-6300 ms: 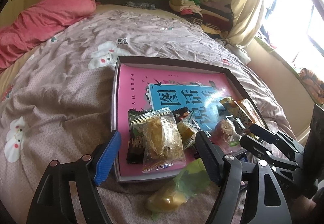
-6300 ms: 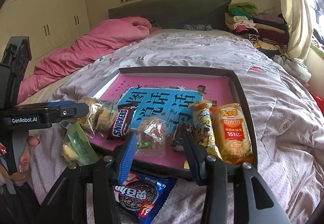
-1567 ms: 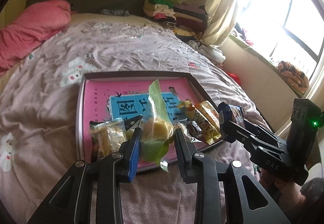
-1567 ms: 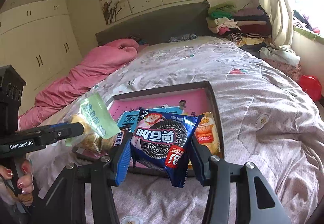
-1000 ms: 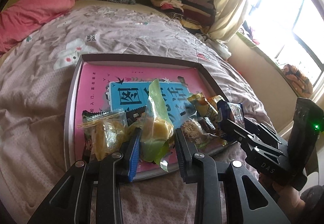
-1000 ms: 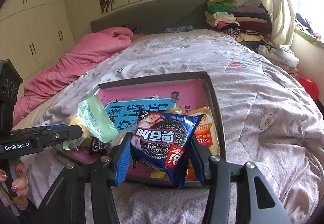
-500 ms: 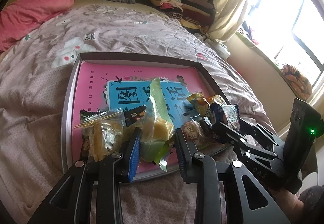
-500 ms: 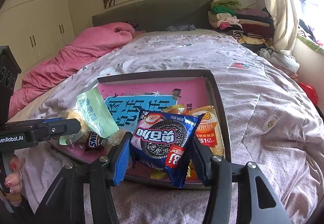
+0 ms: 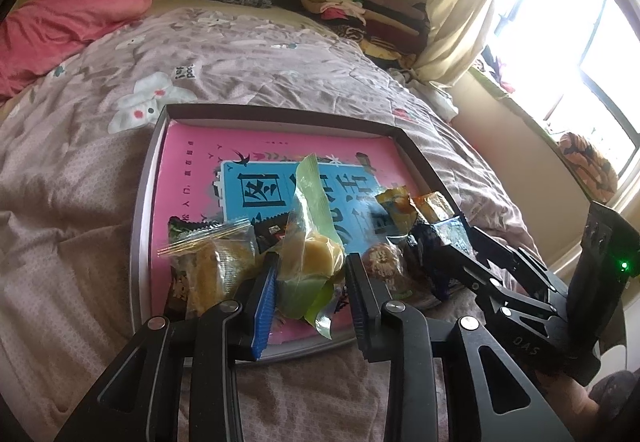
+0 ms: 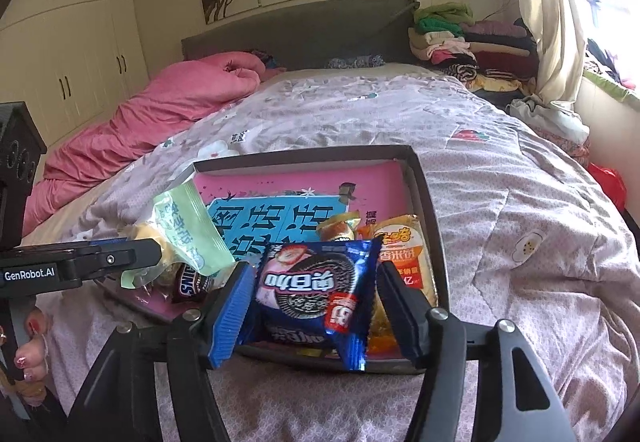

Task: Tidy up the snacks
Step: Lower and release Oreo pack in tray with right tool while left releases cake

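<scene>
Our left gripper is keeping its jaws narrow and pinching the green-wrapped pastry, whose clear green wrapper is sticking up between the pads above the near edge of the tray. Our right gripper has just been opening its jaws; the blue cookie packet is sitting between them, with the blue pad just beside its left edge and a clear gap showing before the black finger on the right, so the pads are no longer pressing it. The packet is lying at the tray's near right corner, partly over the orange rice-cracker pack. Around the pastry, inside the tray, a clear bag of cakes is lying to the left and a round wrapped cake to the right. The tray is resting on the patterned quilt, with the pink blanket beyond.
</scene>
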Motion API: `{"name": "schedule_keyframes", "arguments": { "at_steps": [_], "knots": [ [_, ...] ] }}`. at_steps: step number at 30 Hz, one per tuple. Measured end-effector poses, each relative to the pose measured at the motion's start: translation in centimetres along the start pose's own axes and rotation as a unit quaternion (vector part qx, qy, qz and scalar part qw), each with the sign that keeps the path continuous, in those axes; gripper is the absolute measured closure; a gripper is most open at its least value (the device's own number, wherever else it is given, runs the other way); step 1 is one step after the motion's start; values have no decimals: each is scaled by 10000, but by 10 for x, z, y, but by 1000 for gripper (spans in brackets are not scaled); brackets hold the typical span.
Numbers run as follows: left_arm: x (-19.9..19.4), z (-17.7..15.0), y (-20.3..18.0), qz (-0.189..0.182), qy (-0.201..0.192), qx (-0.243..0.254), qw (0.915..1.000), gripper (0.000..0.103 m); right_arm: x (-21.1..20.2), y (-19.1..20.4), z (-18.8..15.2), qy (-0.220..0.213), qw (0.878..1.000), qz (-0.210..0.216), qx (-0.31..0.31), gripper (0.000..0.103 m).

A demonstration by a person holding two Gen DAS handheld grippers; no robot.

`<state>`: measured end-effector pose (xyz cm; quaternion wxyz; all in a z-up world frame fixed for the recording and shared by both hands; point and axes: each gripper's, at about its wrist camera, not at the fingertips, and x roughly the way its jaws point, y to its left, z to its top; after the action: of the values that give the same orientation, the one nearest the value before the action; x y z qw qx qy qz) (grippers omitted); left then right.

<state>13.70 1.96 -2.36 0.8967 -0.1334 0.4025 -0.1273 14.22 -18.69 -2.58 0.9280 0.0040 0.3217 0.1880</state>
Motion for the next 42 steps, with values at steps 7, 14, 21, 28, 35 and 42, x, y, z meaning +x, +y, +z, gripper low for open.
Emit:
{"name": "schedule_keyframes", "arguments": {
  "at_steps": [7, 14, 21, 28, 35, 42],
  "knots": [
    [0, 1, 1, 60, 1, 31, 10000, 64, -6, -3, -2, -50, 10000, -43, 18, 39],
    [-1, -1, 1, 100, 24, 78, 9999, 59, -12, -3, -2, -123, 9999, -113, 18, 36],
    [-4, -1, 0, 111, 10, 133, 9998, 53, -16, -3, -4, -138, 9998, -172, 29, 34],
    [-10, -1, -1, 157, -29, 191, 9997, 46, -18, -2, -3, -177, 9996, -195, 30, 32],
    [-16, 0, -3, 261, -76, 238, 9993, 33, -21, 0, -2, -211, 9996, -168, -10, 28],
    [-27, -2, -8, 375, -152, 323, 9987, 27, -26, 2, -1, -275, 9996, -102, -13, 23]
  ]
}}
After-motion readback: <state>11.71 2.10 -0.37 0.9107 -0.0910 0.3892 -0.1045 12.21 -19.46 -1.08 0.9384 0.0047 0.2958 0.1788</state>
